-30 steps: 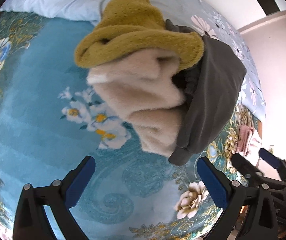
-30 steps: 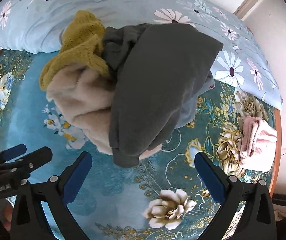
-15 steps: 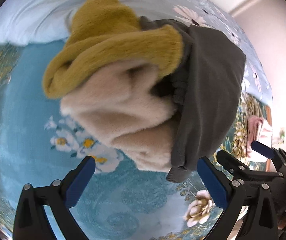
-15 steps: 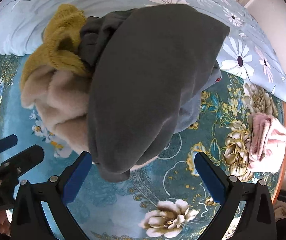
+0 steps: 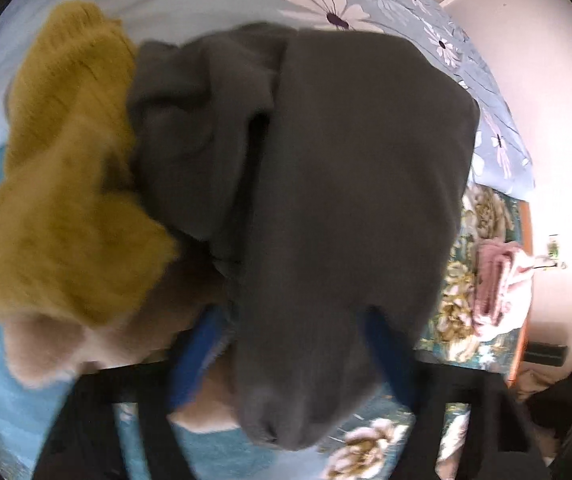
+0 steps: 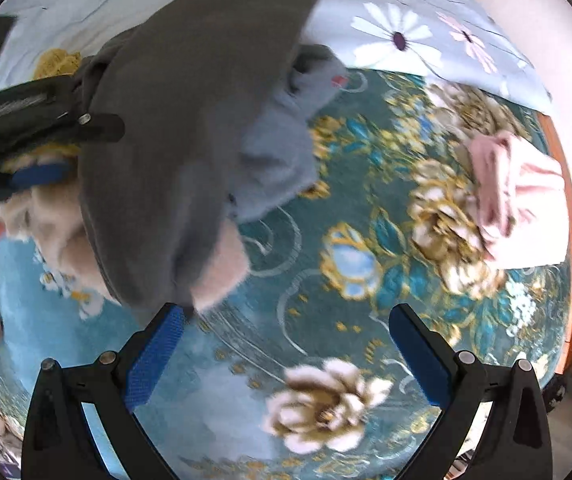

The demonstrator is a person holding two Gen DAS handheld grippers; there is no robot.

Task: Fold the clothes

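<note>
A pile of clothes lies on the bed: a dark grey garment (image 5: pixel 345 184) on top, a mustard knit (image 5: pixel 62 216) at its left and a cream fleece (image 5: pixel 46 356) underneath. My left gripper (image 5: pixel 297 360) is pushed into the pile, its blue pads either side of the grey garment's lower end, jaws still apart. In the right wrist view the grey garment (image 6: pixel 190 120) hangs at the upper left, and the left gripper (image 6: pixel 38 148) reaches into the pile from the left. My right gripper (image 6: pixel 286 360) is open and empty just right of the pile.
A teal floral bedspread (image 6: pixel 357 264) covers the bed. A light blue daisy-print duvet (image 6: pixel 405 36) lies along the far side. A folded pink garment (image 6: pixel 513 196) sits at the right edge of the bed, also in the left wrist view (image 5: pixel 497 280).
Both grippers have moved forward to the pile. The left gripper's pads now straddle the grey garment's lower end. The right gripper has shifted right of the pile.
</note>
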